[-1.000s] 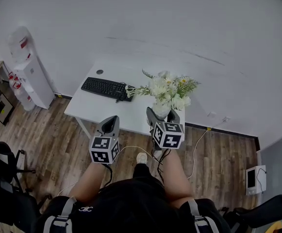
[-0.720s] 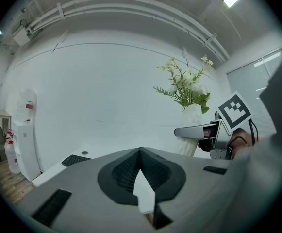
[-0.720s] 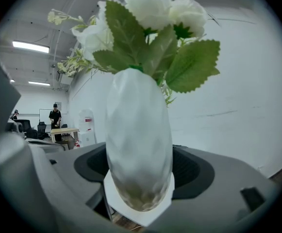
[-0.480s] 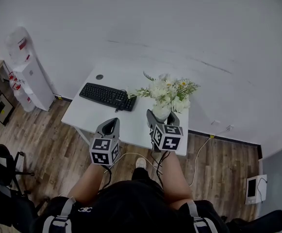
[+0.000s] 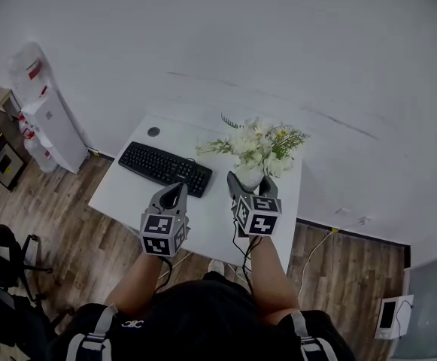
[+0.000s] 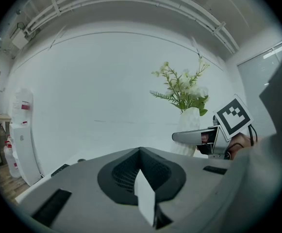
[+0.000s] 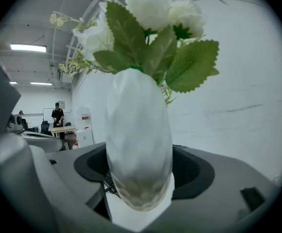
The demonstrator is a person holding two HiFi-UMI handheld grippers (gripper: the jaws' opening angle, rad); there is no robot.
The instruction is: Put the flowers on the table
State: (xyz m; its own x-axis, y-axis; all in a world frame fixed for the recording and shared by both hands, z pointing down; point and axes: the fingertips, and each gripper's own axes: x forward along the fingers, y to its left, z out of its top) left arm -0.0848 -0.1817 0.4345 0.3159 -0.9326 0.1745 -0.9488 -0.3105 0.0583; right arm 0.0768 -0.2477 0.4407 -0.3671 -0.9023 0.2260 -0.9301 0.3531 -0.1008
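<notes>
— Gripping the white vase (image 5: 249, 173) low on its body: why does the right gripper (image 5: 249, 185) do that?
— Probably to keep the flowers (image 5: 257, 143) upright over the bench (image 5: 128, 190), right of the keyboard (image 5: 165, 168). I can't tell if the base touches.
— And the left gripper (image 5: 174, 190)?
— Clenched on nothing, hovering alongside.

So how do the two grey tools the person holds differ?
The right tool grips a white vase of flowers; the left tool holds nothing. The right tool's jaws stand wide, the left tool's together. Both reach over the white table.
</notes>
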